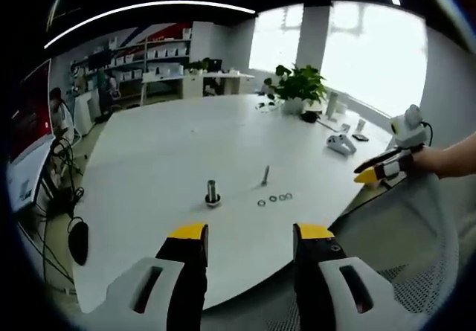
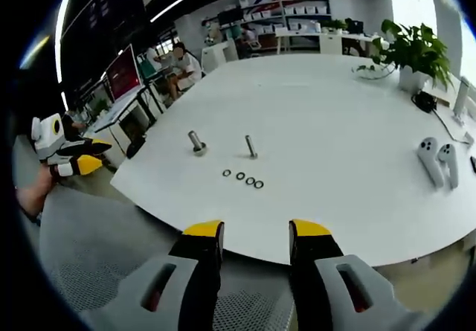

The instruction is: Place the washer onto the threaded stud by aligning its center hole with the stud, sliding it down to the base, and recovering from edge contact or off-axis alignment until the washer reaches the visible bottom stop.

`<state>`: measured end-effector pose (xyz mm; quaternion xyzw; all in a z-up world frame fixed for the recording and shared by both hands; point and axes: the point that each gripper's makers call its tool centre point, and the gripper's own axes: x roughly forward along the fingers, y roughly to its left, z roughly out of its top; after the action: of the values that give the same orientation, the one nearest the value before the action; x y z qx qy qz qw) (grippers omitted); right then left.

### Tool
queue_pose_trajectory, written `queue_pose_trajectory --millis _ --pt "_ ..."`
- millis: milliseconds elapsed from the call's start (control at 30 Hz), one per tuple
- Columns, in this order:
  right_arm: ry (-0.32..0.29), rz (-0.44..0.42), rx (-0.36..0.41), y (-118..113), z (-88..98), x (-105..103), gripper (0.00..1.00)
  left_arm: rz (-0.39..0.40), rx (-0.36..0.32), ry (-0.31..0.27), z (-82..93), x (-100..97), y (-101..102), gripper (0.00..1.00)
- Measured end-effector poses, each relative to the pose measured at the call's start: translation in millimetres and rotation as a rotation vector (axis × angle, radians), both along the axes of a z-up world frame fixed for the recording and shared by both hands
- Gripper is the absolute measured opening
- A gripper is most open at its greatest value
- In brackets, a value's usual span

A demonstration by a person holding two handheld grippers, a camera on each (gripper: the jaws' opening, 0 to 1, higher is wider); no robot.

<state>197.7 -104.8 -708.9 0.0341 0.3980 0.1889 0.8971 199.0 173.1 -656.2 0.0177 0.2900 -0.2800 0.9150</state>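
Hovering off the white round table, the left gripper and right gripper hold jaws wide and empty. 4 small steel washers lie just before 2 upright metal studs; thin flat rings could slip or land off-axis.

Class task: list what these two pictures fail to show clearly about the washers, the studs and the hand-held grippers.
- Washers: too small in both views to make out their centre holes; left gripper view blurs their count.
- Threaded stud: thread and bottom stop too small.
- Right hand-held gripper: in left gripper view, jaw gap unclear.
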Motion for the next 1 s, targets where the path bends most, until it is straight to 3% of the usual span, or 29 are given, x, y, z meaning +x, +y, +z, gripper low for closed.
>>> queue_pose_trajectory --millis 500,1000 --pt "-0.015 0.001 0.006 1.5 2.7 1.2 0.38 -0.022 0.031 0.019 -6.5 -2.8 -1.3 0.44" --pt "0.021 0.039 -0.006 6.4 -3.1 -2.6 0.38 -0.007 0.035 0.006 -4.5 -0.9 2.2 0.42"
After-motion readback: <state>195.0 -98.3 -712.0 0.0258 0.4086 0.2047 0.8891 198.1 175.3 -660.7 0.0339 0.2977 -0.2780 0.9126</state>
